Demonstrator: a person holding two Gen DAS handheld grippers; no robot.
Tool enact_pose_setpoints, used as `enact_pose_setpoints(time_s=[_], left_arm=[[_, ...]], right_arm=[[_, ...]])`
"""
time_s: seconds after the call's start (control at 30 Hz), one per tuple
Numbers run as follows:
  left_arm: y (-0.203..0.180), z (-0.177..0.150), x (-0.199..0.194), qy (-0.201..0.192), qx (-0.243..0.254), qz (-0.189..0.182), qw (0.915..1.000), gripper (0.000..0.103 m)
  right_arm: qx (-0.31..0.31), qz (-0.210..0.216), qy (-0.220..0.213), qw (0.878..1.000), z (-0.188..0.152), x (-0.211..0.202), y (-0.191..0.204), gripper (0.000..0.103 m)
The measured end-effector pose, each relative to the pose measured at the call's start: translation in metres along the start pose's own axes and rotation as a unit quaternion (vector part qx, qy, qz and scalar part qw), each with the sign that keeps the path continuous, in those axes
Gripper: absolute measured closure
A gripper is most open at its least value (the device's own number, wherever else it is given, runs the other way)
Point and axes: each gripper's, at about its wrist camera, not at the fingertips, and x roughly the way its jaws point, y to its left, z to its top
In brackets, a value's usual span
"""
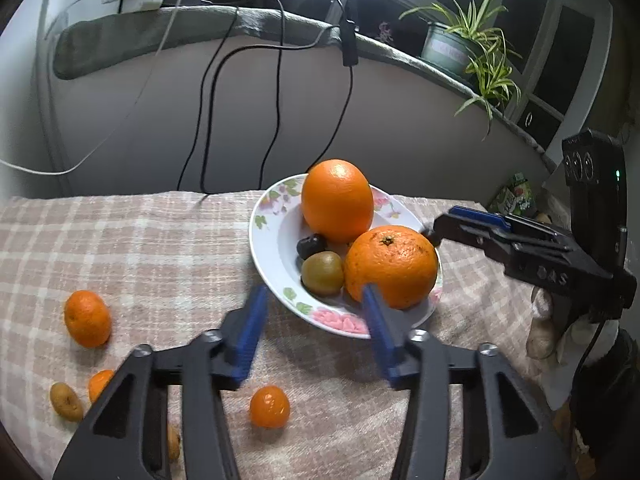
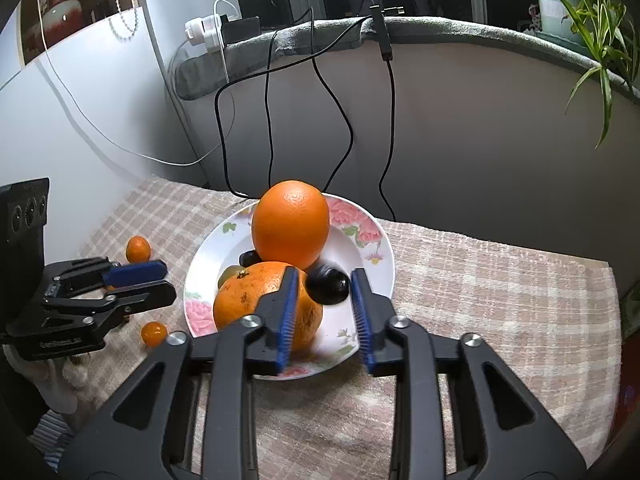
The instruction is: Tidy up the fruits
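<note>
Right gripper [image 2: 325,312] spread over near rim of plate [image 2: 372,264], dark plum [image 2: 327,283] loose between pads, not pinched: looks just dropped. Left gripper [image 1: 316,334] spread, empty, near plate. Plate holds two oranges [image 1: 337,200], kiwi [image 1: 322,273]. Tangerines [image 1: 87,319] left on cloth [image 1: 160,248], apart. Next: left grabs one, gently.
</note>
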Motion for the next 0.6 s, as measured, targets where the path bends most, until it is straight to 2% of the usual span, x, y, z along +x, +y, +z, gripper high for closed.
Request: enact_pose_setpoints(time_s=[0.03, 0.07, 0.13, 0.27, 0.6], left_arm=[[0.001, 0.000, -0.001, 0.000, -0.002, 0.001, 1.0000, 0.052], [0.003, -0.001, -0.002, 0.002, -0.004, 0.004, 1.0000, 0.052], [0.006, -0.002, -0.006, 0.003, -0.009, 0.012, 0.9999, 0.052], [0.015, -0.006, -0.019, 0.000, -0.017, 0.019, 0.9997, 0.052], [0.039, -0.023, -0.057, -0.011, -0.018, 0.075, 0.9970, 0.052]], right_arm=[[-0.003, -0.002, -0.002, 1.000, 0.000, -0.001, 0.001, 0.044], [-0.009, -0.004, -0.006, 1.000, 0.000, -0.003, 0.003, 0.036], [-0.018, -0.006, -0.005, 1.000, -0.001, -0.004, 0.008, 0.032], [-0.029, -0.002, 0.001, 1.000, -0.004, -0.007, 0.017, 0.032], [0.015, 0.038, -0.025, 0.999, -0.017, -0.023, 0.032, 0.032]])
